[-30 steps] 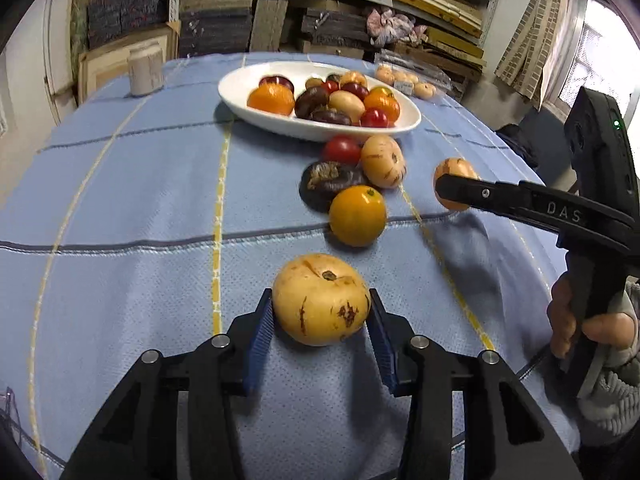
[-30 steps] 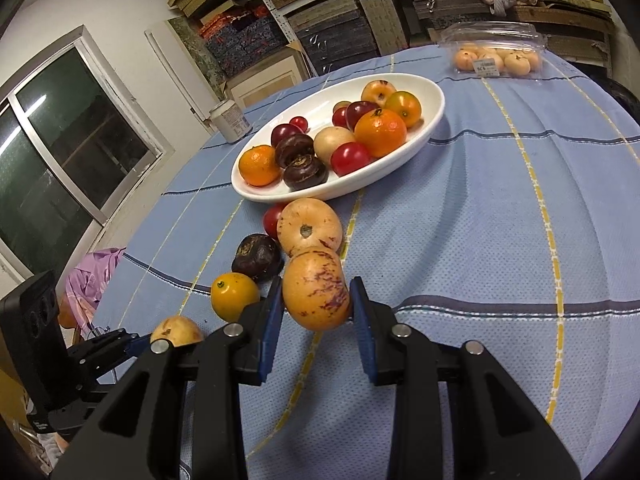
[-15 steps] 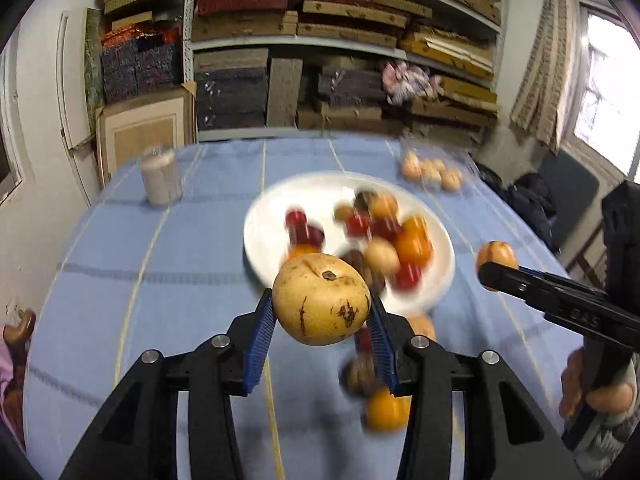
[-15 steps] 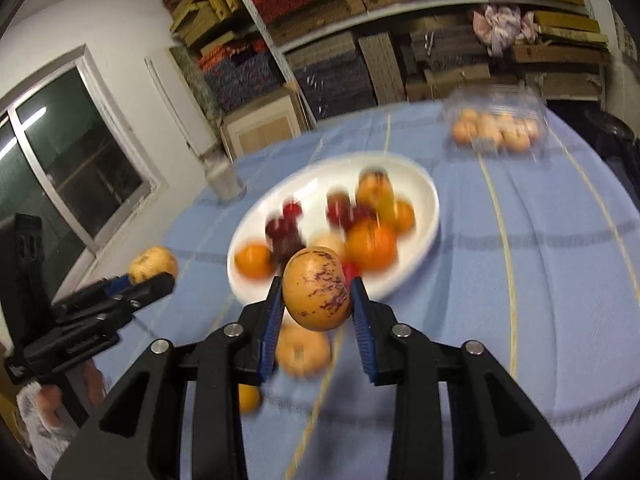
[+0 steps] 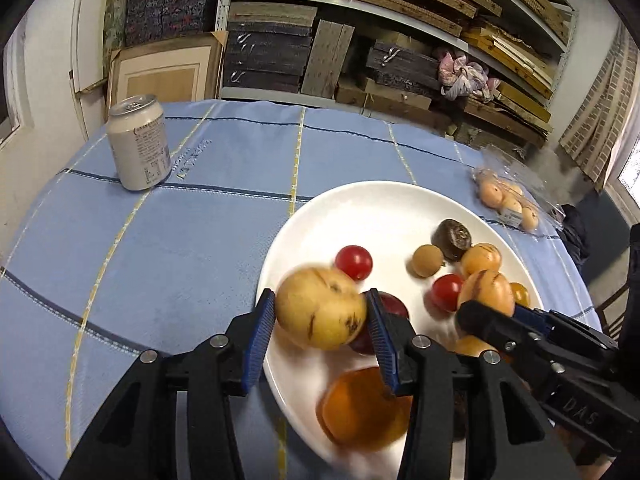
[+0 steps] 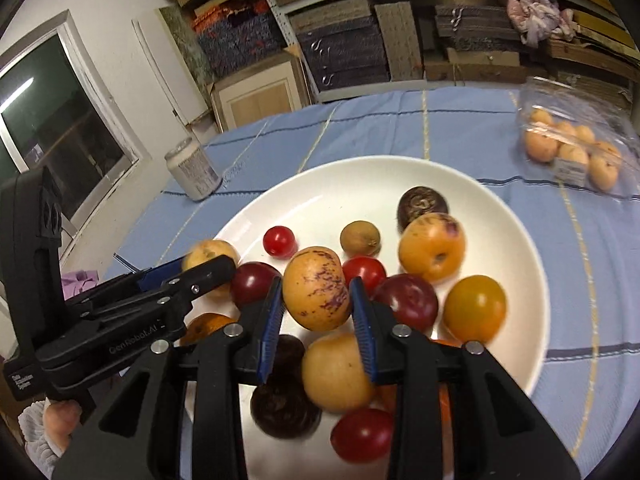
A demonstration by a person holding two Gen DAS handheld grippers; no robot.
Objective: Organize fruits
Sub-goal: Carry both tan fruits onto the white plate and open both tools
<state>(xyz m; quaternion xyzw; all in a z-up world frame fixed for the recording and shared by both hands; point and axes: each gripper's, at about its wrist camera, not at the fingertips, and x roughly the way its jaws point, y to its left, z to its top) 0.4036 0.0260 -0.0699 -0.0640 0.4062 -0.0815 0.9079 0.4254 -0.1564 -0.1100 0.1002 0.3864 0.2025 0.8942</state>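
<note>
Two hand-held grippers over the plate (image 6: 516, 216): left (image 5: 321, 316) opening around a yellow fruit (image 5: 320, 308), right (image 6: 317, 299) clamping a speckled fruit (image 6: 316, 288).

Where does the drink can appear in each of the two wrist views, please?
Left wrist: the drink can stands upper left on the blue cloth, beyond the white plate.
Right wrist: the can is left of centre, beyond the plate's far-left rim.
Shared landmark: the white plate.

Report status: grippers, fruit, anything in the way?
Left gripper opening around yellow fruit. Right gripper shut on speckled fruit. Both over crowded white plate.
</note>
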